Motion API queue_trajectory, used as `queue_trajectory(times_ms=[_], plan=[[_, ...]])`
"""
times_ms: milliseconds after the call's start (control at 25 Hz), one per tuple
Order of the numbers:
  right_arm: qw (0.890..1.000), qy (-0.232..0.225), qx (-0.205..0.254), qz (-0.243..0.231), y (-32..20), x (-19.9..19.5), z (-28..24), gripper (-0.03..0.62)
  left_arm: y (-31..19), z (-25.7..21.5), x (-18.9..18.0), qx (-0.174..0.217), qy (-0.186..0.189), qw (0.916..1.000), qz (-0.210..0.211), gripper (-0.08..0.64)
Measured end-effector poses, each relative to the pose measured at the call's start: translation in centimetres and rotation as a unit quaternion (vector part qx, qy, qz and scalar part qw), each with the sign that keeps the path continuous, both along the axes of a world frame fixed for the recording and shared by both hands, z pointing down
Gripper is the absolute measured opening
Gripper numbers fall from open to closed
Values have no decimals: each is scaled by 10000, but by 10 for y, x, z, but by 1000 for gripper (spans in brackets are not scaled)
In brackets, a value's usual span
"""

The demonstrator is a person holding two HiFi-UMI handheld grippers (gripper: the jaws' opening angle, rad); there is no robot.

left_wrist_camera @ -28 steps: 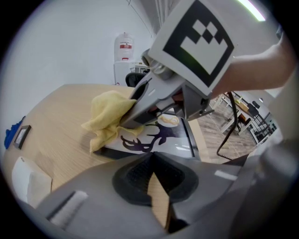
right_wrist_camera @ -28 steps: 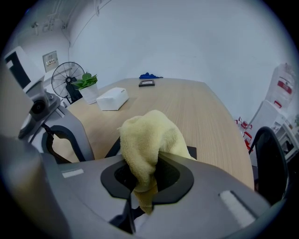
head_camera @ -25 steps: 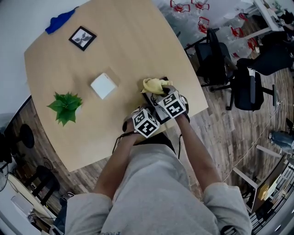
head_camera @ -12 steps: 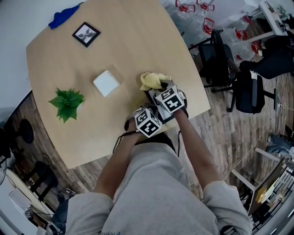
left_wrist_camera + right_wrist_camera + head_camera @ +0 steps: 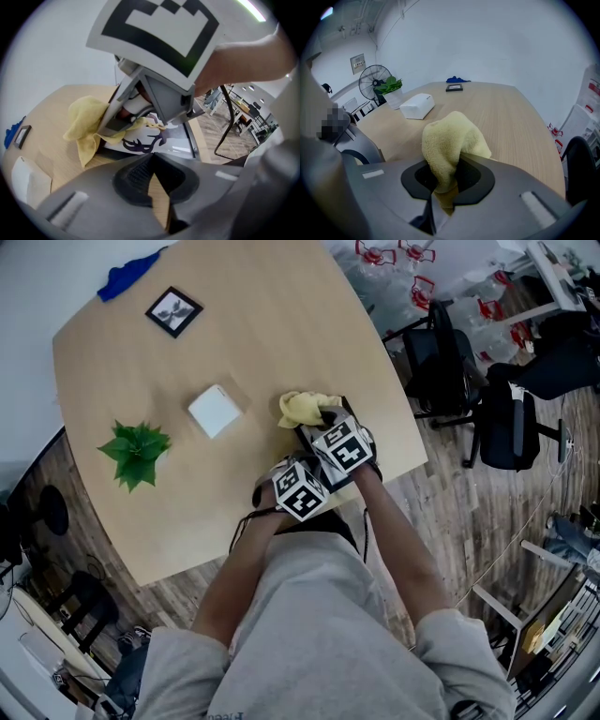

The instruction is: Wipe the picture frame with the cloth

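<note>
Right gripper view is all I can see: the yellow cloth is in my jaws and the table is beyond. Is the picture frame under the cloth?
Observer: Yes. The left gripper view shows the picture frame lying flat below the right gripper, with the cloth over one end of it.
Operator: Is the left gripper holding the frame?
Observer: No. The left gripper has its jaws together with nothing between them, and the frame lies just beyond them.
Operator: Where on the table is the frame?
Observer: In the head view it lies close to the table edge nearest the person.
</note>
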State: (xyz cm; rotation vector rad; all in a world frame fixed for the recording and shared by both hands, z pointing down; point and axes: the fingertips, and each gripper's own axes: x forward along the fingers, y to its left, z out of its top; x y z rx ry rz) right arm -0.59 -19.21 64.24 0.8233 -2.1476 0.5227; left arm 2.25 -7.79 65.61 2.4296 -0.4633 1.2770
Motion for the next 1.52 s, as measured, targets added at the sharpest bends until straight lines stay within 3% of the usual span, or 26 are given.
queue_trajectory(times_ms=[400,1080,1520], plan=[[9967,-205,-195,-760,24,-31,-3,49,0,-1,0,51,-23,10000,-14,52],[9825,-191,-523,-1775,61,-24,6,49,0,-2,-1,144,5,9999,-89,52],[9805,-85,-725,-1825,76,2,1,49,1,-2,0,157,7,9999,-58,52]])
